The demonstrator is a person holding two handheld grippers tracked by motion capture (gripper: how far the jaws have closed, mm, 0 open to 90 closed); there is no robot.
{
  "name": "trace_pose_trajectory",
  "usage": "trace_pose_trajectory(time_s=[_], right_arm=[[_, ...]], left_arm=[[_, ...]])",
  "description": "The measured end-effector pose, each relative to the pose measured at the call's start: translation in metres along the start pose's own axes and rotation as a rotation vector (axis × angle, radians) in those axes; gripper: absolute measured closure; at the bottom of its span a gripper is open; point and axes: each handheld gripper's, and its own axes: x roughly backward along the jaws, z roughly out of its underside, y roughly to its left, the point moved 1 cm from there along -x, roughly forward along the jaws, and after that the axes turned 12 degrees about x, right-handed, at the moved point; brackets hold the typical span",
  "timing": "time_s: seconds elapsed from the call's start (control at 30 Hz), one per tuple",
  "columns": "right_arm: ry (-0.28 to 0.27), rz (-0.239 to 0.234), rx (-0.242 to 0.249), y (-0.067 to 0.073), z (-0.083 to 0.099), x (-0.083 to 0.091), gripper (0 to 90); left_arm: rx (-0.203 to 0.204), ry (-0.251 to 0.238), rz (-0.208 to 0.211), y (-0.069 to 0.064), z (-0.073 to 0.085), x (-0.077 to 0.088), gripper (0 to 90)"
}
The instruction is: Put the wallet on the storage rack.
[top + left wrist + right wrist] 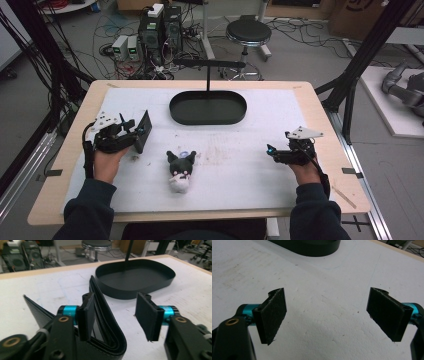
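Note:
A black leather wallet [146,122] stands on its edge on the white mat, spread in a V. My left gripper [134,132] is right at it, held in the person's left hand. In the left gripper view the wallet [102,307] has one flap rising between the open jaws of the left gripper [116,305]. That flap lies beside the left pad [86,315], and the right pad [147,315] stands well apart from it. My right gripper [272,150] rests at the right of the mat. In its own view the right gripper [327,312] is open, with bare mat between the jaws.
A black-and-white plush toy [180,170] lies on the mat between the hands. A black oval tray [172,107] with an upright T-shaped post [208,75] sits at the back middle; its wall [112,293] is just beyond the wallet. Wooden table edges frame the mat.

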Motion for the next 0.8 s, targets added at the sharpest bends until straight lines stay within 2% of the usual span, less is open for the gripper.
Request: trace_pose_trajectory(time_s=[0.03, 0.07, 0.1, 0.13, 0.17, 0.27, 0.43, 0.53, 0.7, 0.77, 0.8], right_arm=[[0.0, 0.0, 0.0, 0.0, 0.0, 0.0, 16.4], [-0.002, 0.0, -0.002, 0.0, 0.0, 0.0, 16.4], [-0.001, 0.001, -0.001, 0.0, 0.0, 0.0, 16.4], [-0.002, 0.001, -0.002, 0.0, 0.0, 0.0, 16.4], [-0.002, 0.001, -0.001, 0.0, 0.0, 0.0, 16.4], [0.0, -0.001, -0.001, 0.0, 0.001, 0.0, 16.4], [-0.001, 0.0, 0.002, 0.0, 0.0, 0.0, 16.4], [0.0, -0.001, 0.006, 0.0, 0.0, 0.0, 16.4], [0.0, 0.002, 0.003, -0.001, 0.001, 0.001, 16.4], [-0.001, 0.0, 0.004, -0.001, 0.001, 0.002, 16.4], [-0.001, -0.001, 0.007, -0.001, 0.002, 0.002, 16.5]], left_arm=[[-0.002, -0.01, -0.008, 0.0, 0.0, 0.001, 44.5], [-0.012, -0.048, -0.049, -0.001, -0.001, 0.005, 40.9], [-0.012, -0.048, -0.049, -0.001, -0.001, 0.005, 37.6], [-0.026, -0.082, -0.11, -0.001, 0.0, 0.01, 33.5], [-0.029, -0.098, -0.137, -0.001, 0.001, 0.012, 30.2], [-0.025, -0.101, -0.178, -0.003, 0.005, 0.014, 23.4], [-0.02, -0.076, -0.194, -0.005, 0.012, 0.009, 22.0], [-0.027, -0.044, -0.207, -0.006, 0.018, 0.003, 22.0], [0.03, 0.015, -0.232, 0.004, 0.026, -0.005, 22.4], [0.034, 0.017, -0.225, 0.006, 0.026, -0.005, 32.2], [0.042, 0.014, -0.221, 0.007, 0.026, -0.005, 32.2]])
